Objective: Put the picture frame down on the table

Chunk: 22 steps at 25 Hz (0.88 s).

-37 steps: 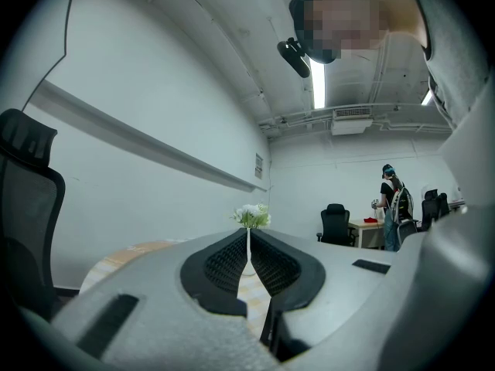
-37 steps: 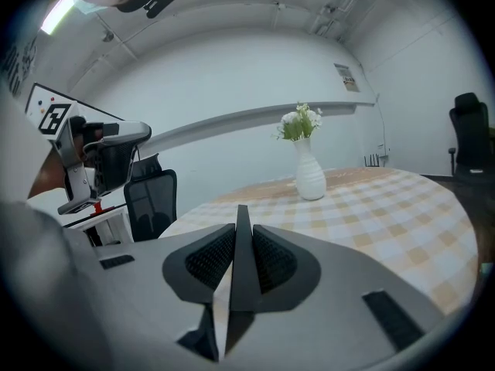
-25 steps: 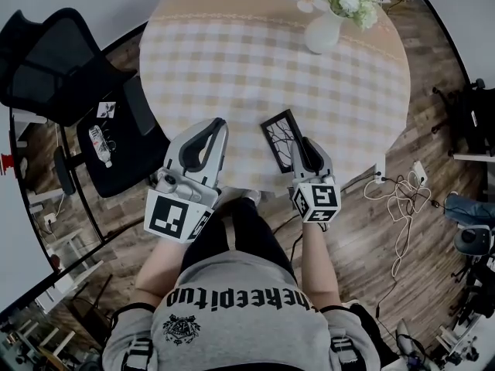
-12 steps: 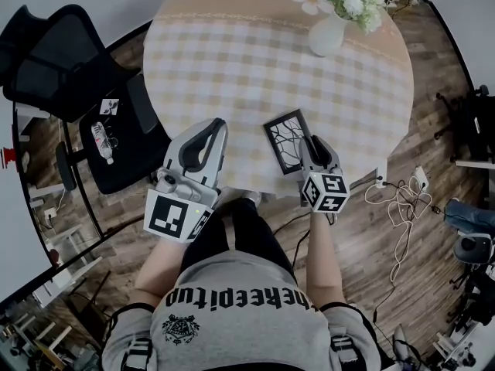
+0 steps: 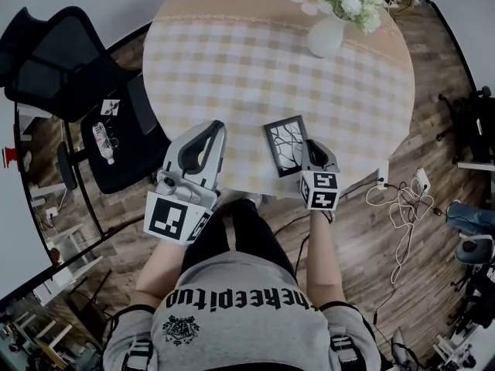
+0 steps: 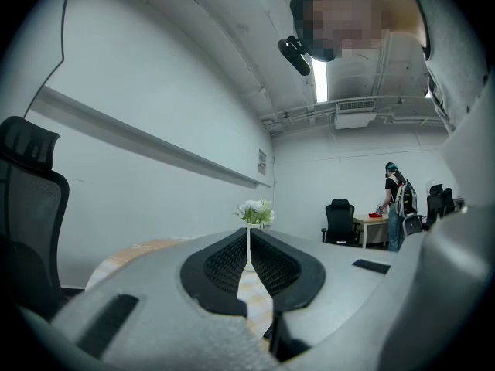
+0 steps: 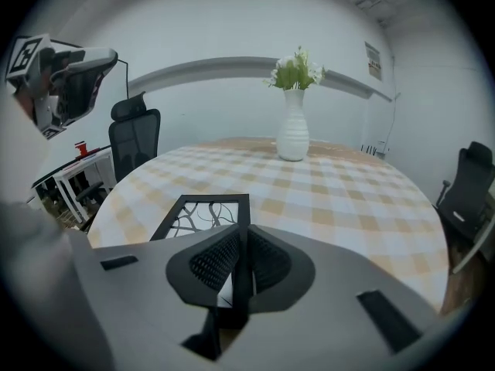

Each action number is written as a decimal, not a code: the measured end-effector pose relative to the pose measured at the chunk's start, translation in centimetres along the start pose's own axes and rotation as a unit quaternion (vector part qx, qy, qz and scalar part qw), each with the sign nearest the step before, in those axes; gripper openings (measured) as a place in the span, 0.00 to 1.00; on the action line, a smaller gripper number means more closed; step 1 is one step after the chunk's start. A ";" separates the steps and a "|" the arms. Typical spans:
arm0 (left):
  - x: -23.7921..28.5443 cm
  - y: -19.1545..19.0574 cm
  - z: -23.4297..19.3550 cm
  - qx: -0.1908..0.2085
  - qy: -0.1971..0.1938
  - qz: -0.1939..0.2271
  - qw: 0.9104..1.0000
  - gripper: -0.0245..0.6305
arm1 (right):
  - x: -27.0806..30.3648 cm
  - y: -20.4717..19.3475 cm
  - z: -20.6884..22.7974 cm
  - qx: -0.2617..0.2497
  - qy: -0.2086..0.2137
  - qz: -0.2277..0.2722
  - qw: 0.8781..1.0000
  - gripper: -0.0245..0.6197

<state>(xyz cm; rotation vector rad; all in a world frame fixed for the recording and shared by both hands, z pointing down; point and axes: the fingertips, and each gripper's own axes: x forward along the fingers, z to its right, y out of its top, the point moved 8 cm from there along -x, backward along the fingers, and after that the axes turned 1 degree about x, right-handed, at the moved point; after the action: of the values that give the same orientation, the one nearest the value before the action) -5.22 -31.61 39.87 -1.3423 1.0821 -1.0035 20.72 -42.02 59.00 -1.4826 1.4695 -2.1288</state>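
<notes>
Since the earlier head view, the right gripper (image 5: 310, 150) has come down toward the near rim of the counter (image 5: 255, 60). The picture frame (image 5: 285, 145) it carries has gone from a raised tilt to lying low on the checked cloth, face up, just inside that rim. Its jaws have just been closing and now stand narrow, with the frame's dark right-hand edge between them and a pad against each side of that edge. The right gripper view shows the far end of the frame down on the cloth. Whether the gripped near end is fully seated cannot be told. Holding by one side rail appears deliberate: it keeps the gripper body outside the frame and angled downward, so the frame can be laid flat without the gripper fouling the cloth. The left gripper (image 5: 215, 127) is level at the counter's near edge, well left of the frame and not touching it. Its jaws are together on nothing, and it is judged to be parked clear because one grip is enough for so light a thing. The vase (image 5: 325, 33) of flowers stands at the far side, well apart from the frame and no obstacle. Assessment: the placement is nearly complete, with release of the rail and withdrawal of the gripper outstanding. The main risk is dragging the frame toward the rim on release.
</notes>
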 end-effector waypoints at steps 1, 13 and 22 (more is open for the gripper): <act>0.0 0.0 0.0 0.000 0.001 0.000 1.000 0.08 | 0.0 0.0 0.1 0.001 0.000 0.000 1.000 0.09; -1.5 0.9 0.3 0.010 -0.014 0.010 1.000 0.08 | -2.2 0.8 -1.3 0.009 -0.003 0.048 0.999 0.05; -4.1 2.4 1.0 0.026 -0.077 0.024 0.996 0.08 | -9.0 3.4 -5.1 0.040 -0.018 0.134 0.990 0.05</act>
<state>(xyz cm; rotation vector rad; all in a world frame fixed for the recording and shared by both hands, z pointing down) -5.31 -27.40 37.53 -1.3223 0.9621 -0.8729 19.93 -35.16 50.59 -1.2129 1.4597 -1.9660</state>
